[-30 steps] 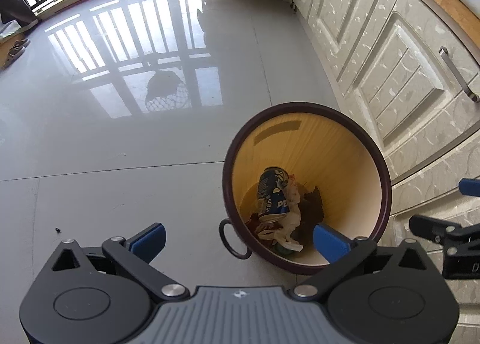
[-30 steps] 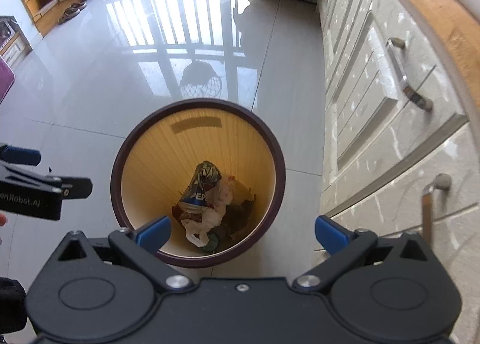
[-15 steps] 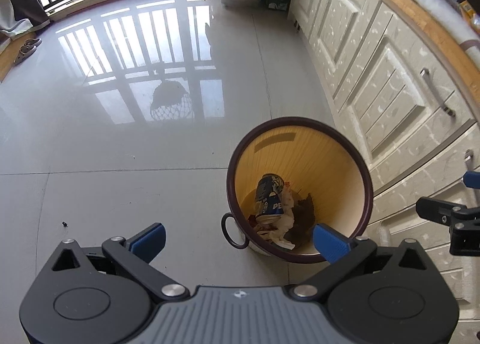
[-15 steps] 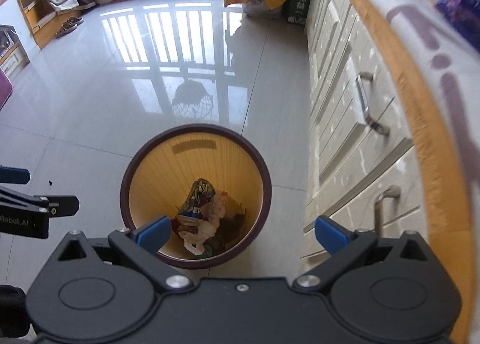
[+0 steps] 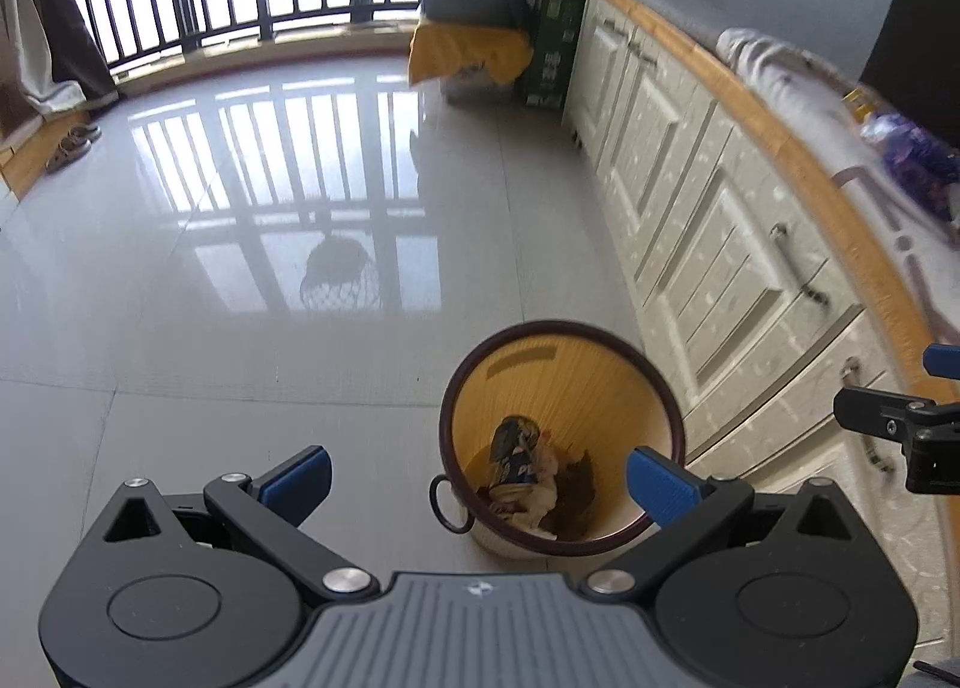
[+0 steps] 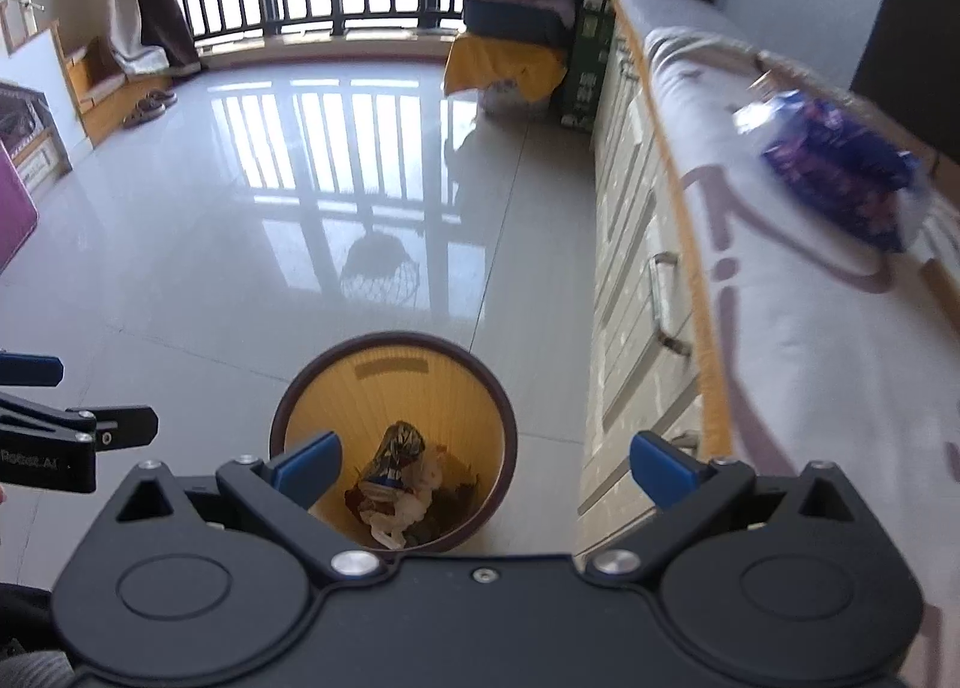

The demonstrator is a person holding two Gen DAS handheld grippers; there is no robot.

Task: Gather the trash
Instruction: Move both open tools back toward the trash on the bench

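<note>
Trash bin: a round bin point(image 5: 561, 436) with a dark rim and yellow inside stands on the tiled floor point(image 5: 240, 328), just beside the cabinets point(image 5: 720, 244).
Contents: a crushed blue can point(image 6: 393, 463) and crumpled white scraps point(image 6: 408, 508) lie at the bottom.
Blue wrapper: a purple-blue packet point(image 6: 840, 166) lies on the cloth-covered desk point(image 6: 798, 328), well apart from the bin.
Left tool: left tool point(image 5: 480, 478), fingers spread wide, holds nothing, above the bin's left side.
Right tool: right tool point(image 6: 486, 463), fingers wide apart, empty, over the bin.
Writing: the can's letters are too blurred to read.
Views: only the right wrist shows the packet clearly; the left wrist shows the bin's ring handle point(image 5: 447, 505).
</note>
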